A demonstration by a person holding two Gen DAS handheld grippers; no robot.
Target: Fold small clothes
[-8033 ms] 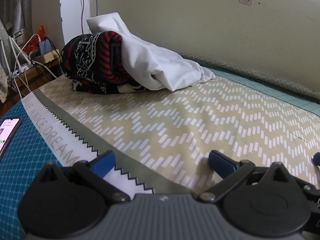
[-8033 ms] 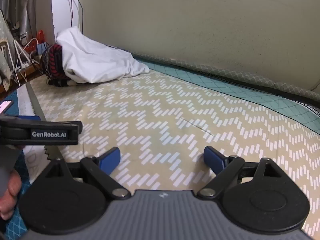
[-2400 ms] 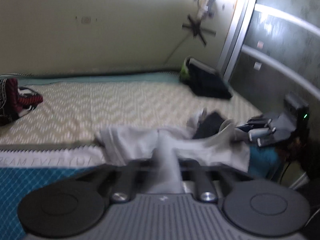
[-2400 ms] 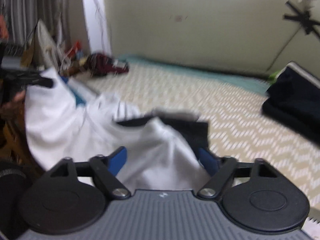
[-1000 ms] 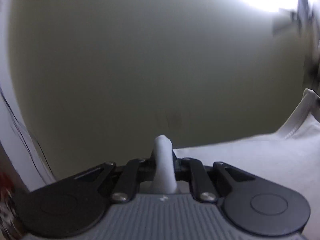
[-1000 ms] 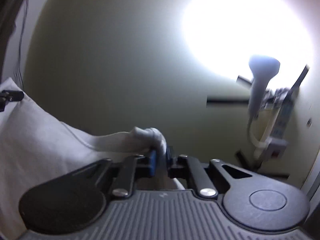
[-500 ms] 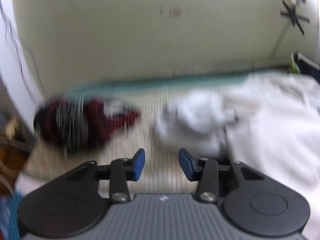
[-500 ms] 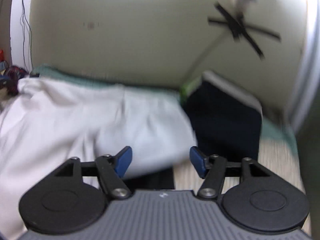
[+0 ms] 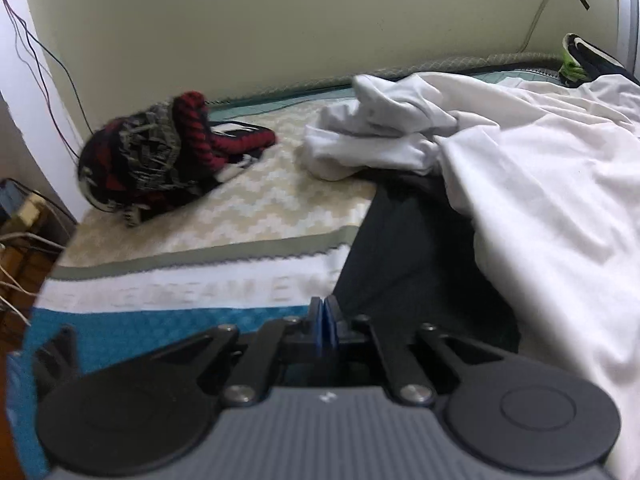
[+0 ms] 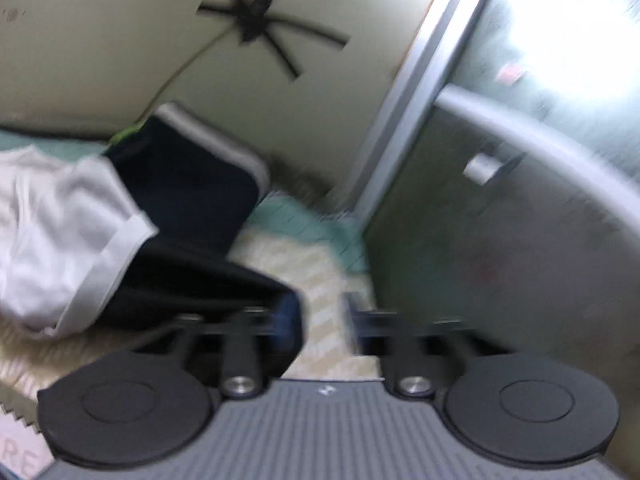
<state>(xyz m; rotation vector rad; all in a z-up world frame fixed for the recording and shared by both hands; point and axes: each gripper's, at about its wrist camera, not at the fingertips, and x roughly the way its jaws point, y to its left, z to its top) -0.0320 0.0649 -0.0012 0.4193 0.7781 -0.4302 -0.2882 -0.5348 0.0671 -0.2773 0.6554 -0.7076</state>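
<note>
Your left gripper (image 9: 324, 312) has its blue pads pressed flat together with nothing between them, just at the near left corner of the dark garment (image 9: 404, 252). The white shirt (image 9: 540, 184) lies ahead and to its right, draped over that dark cloth, its bunched end farther forward. The red-and-black knit (image 9: 160, 156) sits ahead to the left, apart from the shirt, on the zigzag bedspread (image 9: 260, 208).

Your right gripper (image 10: 322, 320) has its pads spread apart over bare bedspread; the view is blurred. The dark garment's edge touches its left pad, with the white shirt farther left.
</note>
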